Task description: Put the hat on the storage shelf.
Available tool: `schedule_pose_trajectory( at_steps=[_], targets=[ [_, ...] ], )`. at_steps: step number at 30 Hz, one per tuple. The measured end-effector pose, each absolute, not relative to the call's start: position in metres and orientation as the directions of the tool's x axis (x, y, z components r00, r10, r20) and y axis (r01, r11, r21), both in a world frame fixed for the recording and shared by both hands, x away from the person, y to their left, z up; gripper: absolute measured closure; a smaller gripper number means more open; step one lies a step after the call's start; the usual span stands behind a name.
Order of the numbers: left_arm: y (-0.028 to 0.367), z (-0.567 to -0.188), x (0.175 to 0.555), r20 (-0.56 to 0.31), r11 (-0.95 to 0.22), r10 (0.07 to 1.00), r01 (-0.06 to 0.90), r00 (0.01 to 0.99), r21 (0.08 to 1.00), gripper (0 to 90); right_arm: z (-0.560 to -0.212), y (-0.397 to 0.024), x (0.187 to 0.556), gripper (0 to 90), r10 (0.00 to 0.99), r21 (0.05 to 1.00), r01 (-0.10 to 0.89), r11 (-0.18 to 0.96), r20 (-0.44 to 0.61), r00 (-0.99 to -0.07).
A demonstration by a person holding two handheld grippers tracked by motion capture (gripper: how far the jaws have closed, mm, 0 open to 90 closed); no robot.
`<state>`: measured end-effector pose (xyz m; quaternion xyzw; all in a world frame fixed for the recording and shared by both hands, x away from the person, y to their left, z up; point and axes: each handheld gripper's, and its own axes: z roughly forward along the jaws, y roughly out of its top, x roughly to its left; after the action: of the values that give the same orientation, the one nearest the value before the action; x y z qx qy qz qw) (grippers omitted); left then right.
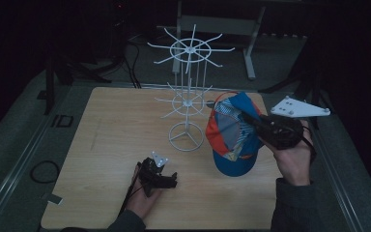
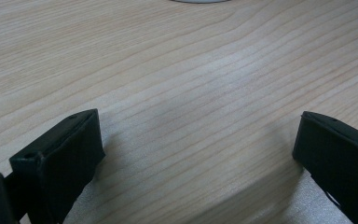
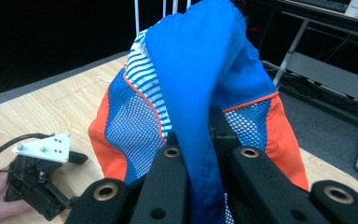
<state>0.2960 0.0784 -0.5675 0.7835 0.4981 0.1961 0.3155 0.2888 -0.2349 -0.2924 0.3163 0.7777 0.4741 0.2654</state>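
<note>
Above table: right gripper raised, jaws clamp cap | left gripper low, jaws wide, empty

A blue fabric cap with orange mesh side panels and blue-and-white striped sections hangs lifted above the wooden surface, its blue brim lowest and its open inside turned toward the white wire display stand just beside it; a fold of its blue cloth is pinched between the right gripper's jaws.
</note>
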Motion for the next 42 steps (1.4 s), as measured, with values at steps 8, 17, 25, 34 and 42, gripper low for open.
schedule_pose_trajectory(
  at_steps=[8, 17, 25, 34, 42],
  targets=[
    [0.078, -0.568, 0.296, -0.007, -0.304, 0.904, 0.657, 0.427, 0.690, 1.9, -0.286, -0.232, 0.290, 87.9, 0.723, 0.906, 0.209, 0.367, -0.137, -0.677],
    [0.078, -0.567, 0.296, -0.007, -0.305, 0.904, 0.657, 0.427, 0.690, 1.9, -0.281, -0.233, 0.290, 87.8, 0.695, 0.914, 0.172, 0.367, -0.146, -0.704],
    [0.078, -0.567, 0.296, -0.007, -0.305, 0.904, 0.656, 0.427, 0.690, 1.9, -0.275, -0.238, 0.292, 87.9, 0.681, 0.927, 0.156, 0.342, -0.131, -0.720],
    [0.078, -0.567, 0.296, -0.007, -0.305, 0.904, 0.657, 0.427, 0.690, 1.9, -0.270, -0.236, 0.289, 87.9, 0.674, 0.932, 0.131, 0.338, -0.142, -0.725],
    [0.078, -0.568, 0.296, -0.007, -0.305, 0.904, 0.657, 0.427, 0.690, 1.9, -0.263, -0.235, 0.288, 87.9, 0.664, 0.935, 0.106, 0.338, -0.157, -0.731]
  ],
)
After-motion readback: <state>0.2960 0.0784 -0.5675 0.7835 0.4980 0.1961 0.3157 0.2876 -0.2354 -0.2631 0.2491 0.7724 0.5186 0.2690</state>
